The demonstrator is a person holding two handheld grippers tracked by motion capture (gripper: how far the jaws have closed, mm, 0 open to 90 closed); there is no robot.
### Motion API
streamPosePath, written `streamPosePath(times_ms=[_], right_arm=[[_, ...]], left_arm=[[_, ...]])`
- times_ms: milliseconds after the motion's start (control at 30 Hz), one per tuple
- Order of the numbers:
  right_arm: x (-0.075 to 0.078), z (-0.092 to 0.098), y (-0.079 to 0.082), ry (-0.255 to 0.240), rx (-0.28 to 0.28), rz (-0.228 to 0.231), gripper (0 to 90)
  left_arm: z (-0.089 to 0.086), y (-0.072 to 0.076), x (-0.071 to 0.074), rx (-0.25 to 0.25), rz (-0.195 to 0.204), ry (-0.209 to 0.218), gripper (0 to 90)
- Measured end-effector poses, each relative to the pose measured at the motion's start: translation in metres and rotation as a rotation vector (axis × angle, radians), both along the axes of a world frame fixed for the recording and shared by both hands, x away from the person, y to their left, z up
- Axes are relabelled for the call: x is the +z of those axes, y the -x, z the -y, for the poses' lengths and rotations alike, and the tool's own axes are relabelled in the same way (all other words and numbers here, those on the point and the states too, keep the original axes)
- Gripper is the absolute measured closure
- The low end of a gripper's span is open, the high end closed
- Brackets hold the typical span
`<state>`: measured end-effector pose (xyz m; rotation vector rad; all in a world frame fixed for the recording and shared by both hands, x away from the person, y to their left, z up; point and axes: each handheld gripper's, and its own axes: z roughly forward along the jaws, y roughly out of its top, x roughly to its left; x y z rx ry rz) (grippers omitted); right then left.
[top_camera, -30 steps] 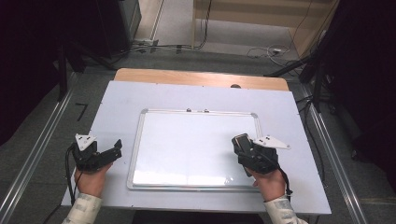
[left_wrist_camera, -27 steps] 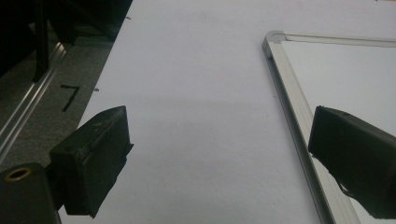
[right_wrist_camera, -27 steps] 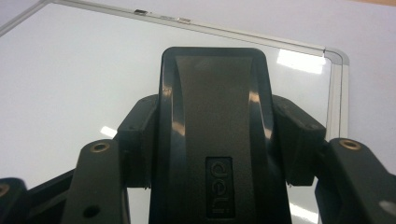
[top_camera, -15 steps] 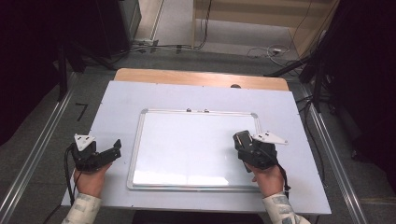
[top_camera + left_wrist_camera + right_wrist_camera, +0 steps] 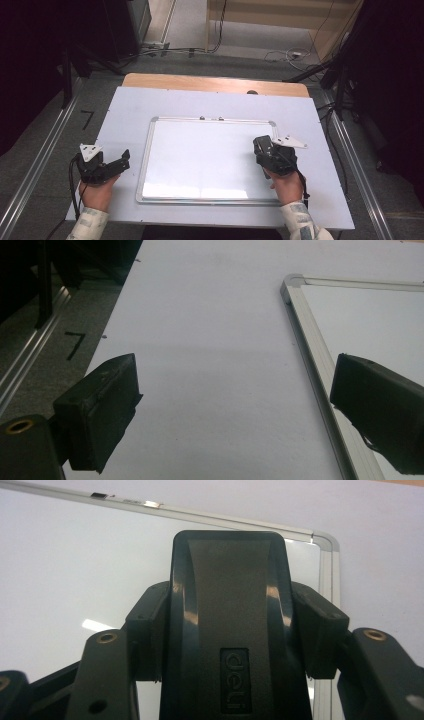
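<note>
A whiteboard [image 5: 200, 160] with a silver frame lies flat in the middle of the pale table [image 5: 130, 110]. A black board eraser [image 5: 261, 146] rests on its right part, and my right gripper [image 5: 265, 150] is shut on it. In the right gripper view the eraser [image 5: 227, 580] sits squeezed between both jaws of the right gripper [image 5: 231, 630], with the board's far right corner [image 5: 327, 542] just beyond. My left gripper [image 5: 119, 161] rests on the table left of the board, open and holding nothing. In the left gripper view its jaws [image 5: 235, 375] stand wide apart, straddling the board's left frame edge [image 5: 305, 325].
A wooden strip [image 5: 215, 84] runs along the table's far edge, with a small dark thing [image 5: 252, 92] on it. Metal rails [image 5: 40, 165] flank the table on the floor. Cables [image 5: 280, 52] lie on the floor beyond.
My right gripper has slid the eraser a little farther away across the board. The left gripper has stayed where it was.
</note>
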<state>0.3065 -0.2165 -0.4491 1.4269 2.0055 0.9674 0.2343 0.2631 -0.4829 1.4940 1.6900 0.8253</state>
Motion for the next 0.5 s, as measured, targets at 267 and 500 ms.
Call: streamPosePath(times_ms=[267,500], right_arm=[[-0.005,-0.003,-0.026,0.026,-0.075,-0.013,38.6],[-0.015,0.000,-0.060,0.004,-0.175,-0.068,38.6]], left_arm=[[-0.001,0.000,0.000,0.005,0.002,0.004,6.2],[-0.001,0.000,0.000,0.004,0.002,0.005,6.2]])
